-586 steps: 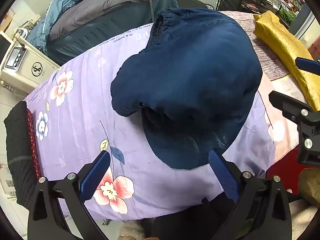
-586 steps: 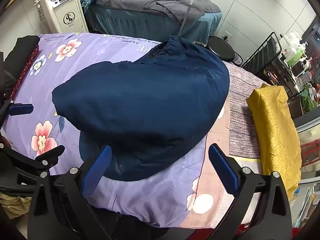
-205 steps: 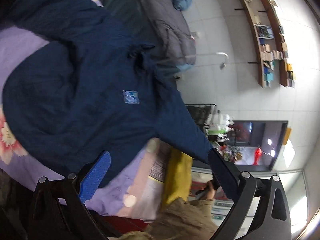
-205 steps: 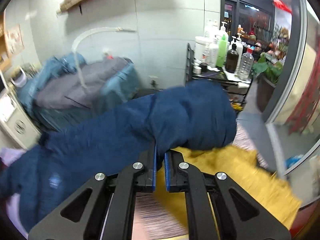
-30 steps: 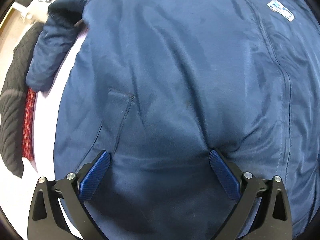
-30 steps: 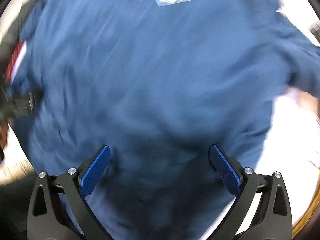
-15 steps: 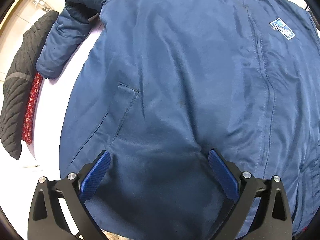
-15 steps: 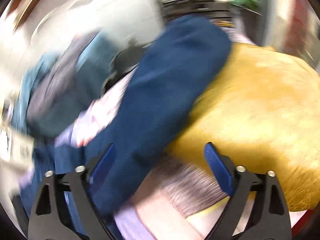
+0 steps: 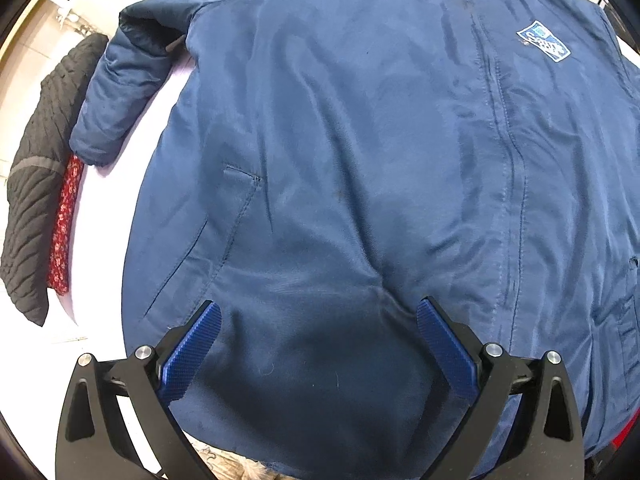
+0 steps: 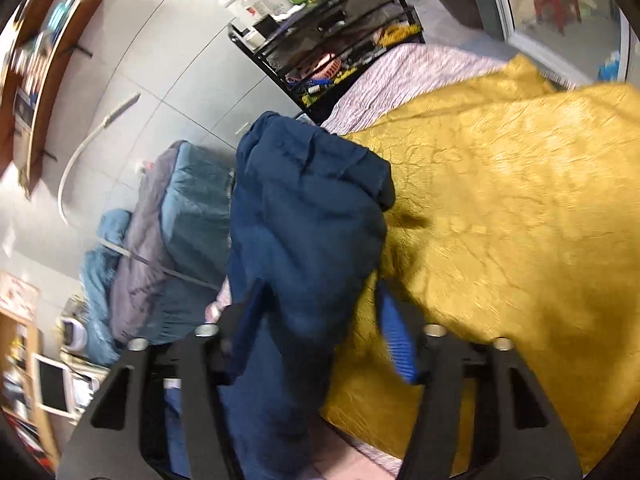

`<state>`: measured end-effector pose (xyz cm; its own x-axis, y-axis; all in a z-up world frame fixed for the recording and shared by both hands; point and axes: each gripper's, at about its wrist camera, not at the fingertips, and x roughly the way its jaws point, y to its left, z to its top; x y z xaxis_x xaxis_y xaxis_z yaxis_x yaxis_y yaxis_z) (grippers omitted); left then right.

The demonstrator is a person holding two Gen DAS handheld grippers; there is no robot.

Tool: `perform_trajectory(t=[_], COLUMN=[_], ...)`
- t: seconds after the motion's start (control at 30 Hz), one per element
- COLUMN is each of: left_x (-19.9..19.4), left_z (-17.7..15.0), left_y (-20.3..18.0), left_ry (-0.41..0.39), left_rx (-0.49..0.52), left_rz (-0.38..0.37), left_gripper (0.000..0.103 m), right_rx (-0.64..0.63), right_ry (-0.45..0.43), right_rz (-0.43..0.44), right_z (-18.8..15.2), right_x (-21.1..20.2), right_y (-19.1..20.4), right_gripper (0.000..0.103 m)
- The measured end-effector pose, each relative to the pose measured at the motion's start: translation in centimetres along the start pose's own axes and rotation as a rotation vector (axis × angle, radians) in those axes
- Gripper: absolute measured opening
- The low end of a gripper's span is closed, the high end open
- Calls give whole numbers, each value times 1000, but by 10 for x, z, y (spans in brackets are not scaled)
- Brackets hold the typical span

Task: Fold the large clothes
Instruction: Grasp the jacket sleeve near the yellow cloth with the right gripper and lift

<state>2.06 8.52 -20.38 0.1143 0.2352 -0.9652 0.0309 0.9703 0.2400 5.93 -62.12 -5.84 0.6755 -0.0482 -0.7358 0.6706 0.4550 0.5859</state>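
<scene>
A large navy blue jacket (image 9: 360,160) lies spread front-up on the bed, zipper closed, a blue chest patch (image 9: 544,42) at the upper right. Its left sleeve (image 9: 120,92) lies out to the upper left. My left gripper (image 9: 318,336) is open and hovers over the jacket's hem, holding nothing. In the right wrist view the jacket's other sleeve (image 10: 308,216) lies across a yellow garment (image 10: 520,220). My right gripper (image 10: 320,320) stands with its blue pads on either side of that sleeve, still apart; the view is blurred.
A black knitted garment (image 9: 36,184) over red patterned cloth (image 9: 64,224) lies at the bed's left edge. A black wire rack (image 10: 320,40) with bottles stands behind the bed. A second bed with grey and teal covers (image 10: 168,248) is to the left.
My left gripper has drawn back a little, showing more of the jacket. My right gripper has swung from over the jacket's body to the right sleeve, and its fingers have narrowed around it.
</scene>
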Motion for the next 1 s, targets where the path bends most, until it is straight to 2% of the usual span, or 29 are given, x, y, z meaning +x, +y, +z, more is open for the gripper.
perform_trajectory(t=[0.1,0.13,0.27,0.37,0.43,0.57,0.67,0.8,0.93,1.0], left_x=[-3,-4,-8,-14,-19,-24,-24,-19,-17,-16], left_z=[-2,-3,-4,0,5,13,15,19,29,36], left_y=[-1,-1,-1,-4,-8,-14,-21,-25,-16,-9], left_ry=[0,1,-5,-21,-38,-60,-66,-56,-70,-74], left_rx=[0,-1,-17,-20,-19,-7,24,57,63,62], left_rz=[-3,-4,-12,-22,-32,-65,-82,-99,-122,-137], left_gripper=[97,97,97,97,97,97,97,97,97,97], right_rx=[53,53,-45,-141,-117,-56,-93,-83,-168,-264], right_ry=[14,15,-10,-91,-132,-178,-180,-169,-177,-187], right_rz=[42,53,89,83,95,65,14,12,19,13], right_z=[6,5,1,-7,-9,-15,-29,-48,-71,-85], right_x=[6,4,-20,-57,-78,-111,-120,-122,-131,-135], right_y=[-5,-4,21,41,37,16,11,9,37,68], right_gripper=[19,14,11,10,9,9,9,9,9,9])
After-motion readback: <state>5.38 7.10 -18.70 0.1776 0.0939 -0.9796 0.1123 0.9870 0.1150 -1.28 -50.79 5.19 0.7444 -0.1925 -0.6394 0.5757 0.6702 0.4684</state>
